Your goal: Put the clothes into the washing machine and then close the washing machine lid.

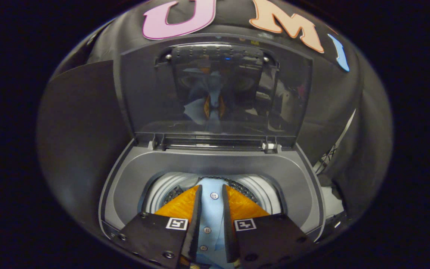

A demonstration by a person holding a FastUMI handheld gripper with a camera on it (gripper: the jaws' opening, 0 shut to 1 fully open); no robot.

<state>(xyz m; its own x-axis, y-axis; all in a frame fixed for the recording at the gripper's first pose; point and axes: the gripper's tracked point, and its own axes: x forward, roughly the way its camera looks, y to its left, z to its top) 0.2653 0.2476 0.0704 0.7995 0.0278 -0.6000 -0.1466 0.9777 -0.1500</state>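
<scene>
Tool (pixel 212 194) first: its two fingers are pinched onto a fold of light blue shirt (pixel 212 216), which hangs between them directly above the mouth of the drum. Largest in the scene is the washing machine (pixel 215 164), a top-loader with a grey deck around the round opening. Its lid (pixel 215 86) stands upright at the far side, hinged along the back and showing dim reflections. Below, the drum (pixel 263 188) shows a pale rim and a perforated inner wall to left and right of the fingers. Smallest are the shirt's buttons (pixel 214 195), running in a line along the placket. The cloth looks light, soft and limp, so it should drape and slide; a bunched fold near the placket seems a safer hold than one thin layer.
</scene>
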